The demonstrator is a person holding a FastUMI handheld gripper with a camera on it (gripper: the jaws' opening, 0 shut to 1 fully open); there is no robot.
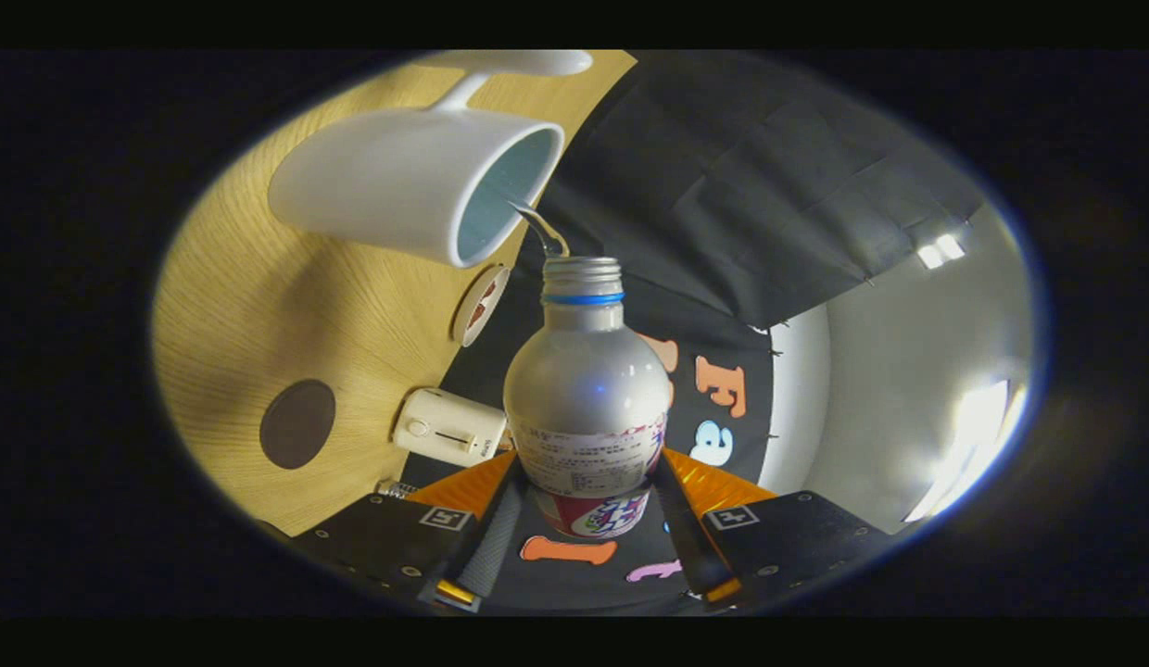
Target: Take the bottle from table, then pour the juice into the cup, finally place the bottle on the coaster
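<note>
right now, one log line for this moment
phase: pouring | fingers: shut on bottle | stream into cup | coaster: bare

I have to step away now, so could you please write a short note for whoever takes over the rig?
Gripper: fingers shut on the bottle, held tilted.
Bottle: open mouth just at the cup rim, a thin stream running into the cup.
Cup: on the wooden table.
Coaster: dark round one on the table, bare.
Done: bottle taken; pouring under way.
Left: finish pouring, stand the bottle on the coaster.
</note>
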